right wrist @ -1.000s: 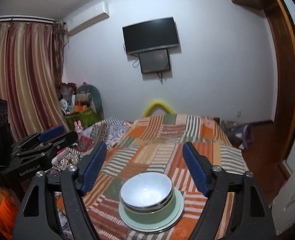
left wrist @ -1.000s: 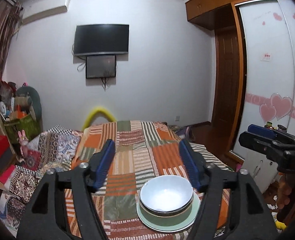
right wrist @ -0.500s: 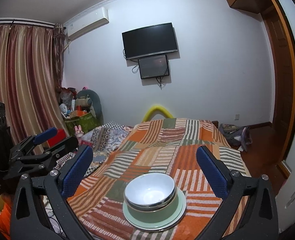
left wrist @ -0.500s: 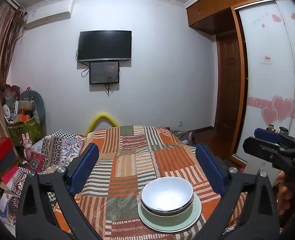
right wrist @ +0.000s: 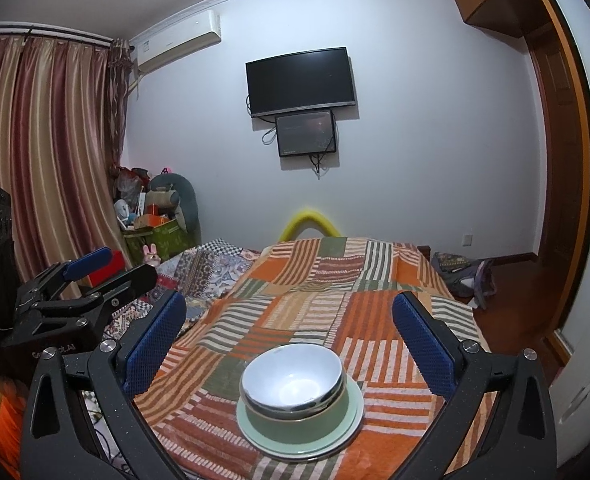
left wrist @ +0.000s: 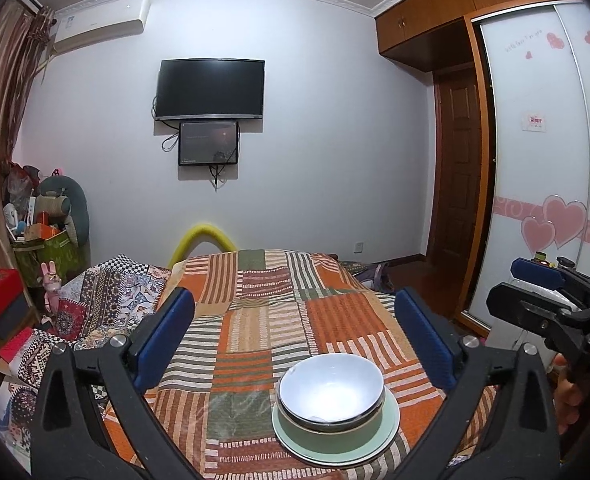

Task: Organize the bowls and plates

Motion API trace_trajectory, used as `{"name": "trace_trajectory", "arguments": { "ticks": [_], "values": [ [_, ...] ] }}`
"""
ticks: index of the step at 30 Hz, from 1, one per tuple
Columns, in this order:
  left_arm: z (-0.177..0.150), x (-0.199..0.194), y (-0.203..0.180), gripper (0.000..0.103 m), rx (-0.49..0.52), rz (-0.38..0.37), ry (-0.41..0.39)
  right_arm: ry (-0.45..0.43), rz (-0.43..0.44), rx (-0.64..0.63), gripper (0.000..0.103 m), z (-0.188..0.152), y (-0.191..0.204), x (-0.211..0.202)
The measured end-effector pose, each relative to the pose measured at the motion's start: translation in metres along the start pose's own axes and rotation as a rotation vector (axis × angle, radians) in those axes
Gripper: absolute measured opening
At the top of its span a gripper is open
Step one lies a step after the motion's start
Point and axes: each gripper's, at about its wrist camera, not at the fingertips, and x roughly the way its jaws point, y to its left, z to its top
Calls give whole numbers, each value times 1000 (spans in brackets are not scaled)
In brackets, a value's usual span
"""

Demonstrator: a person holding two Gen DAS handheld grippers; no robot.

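Stack: a white bowl (left wrist: 331,390) sits nested in a green bowl (left wrist: 327,436), and both rest on a pale green plate (left wrist: 387,424), near the front edge of the patchwork cloth (left wrist: 255,320).
Stack, seen from the right: the same white bowl (right wrist: 293,380), green bowl (right wrist: 295,418) and plate (right wrist: 351,412), upright and centred on one another.
Left gripper (left wrist: 295,338): released, jaws spread wide and holding nothing; the stack lies at about 5 o'clock between its blue pads (left wrist: 167,336), touching neither.
Right gripper (right wrist: 289,340): likewise unclenched and empty, with the stack at 6 o'clock between its pads (right wrist: 155,340).
Each seen by the other: the right gripper shows at 3 o'clock in the left view, the left at 9 o'clock in the right view, both well off the dishes.
Done: the dishes look gathered into one tidy pile (largest at the bottom).
Left: probably nothing, since no other plate or bowl shows on the cloth; whether the stack belongs elsewhere cannot be told.
Surroundings: a television (left wrist: 211,88) on the far wall at 12 o'clock.
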Motion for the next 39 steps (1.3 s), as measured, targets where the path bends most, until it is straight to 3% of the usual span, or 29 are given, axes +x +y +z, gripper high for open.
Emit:
{"name": "trace_trajectory", "arguments": {
  "ticks": [39],
  "values": [
    [2,0,-2,103,-2,-13,1,-3,-13,-7,103,4,2,-4]
  ]
}}
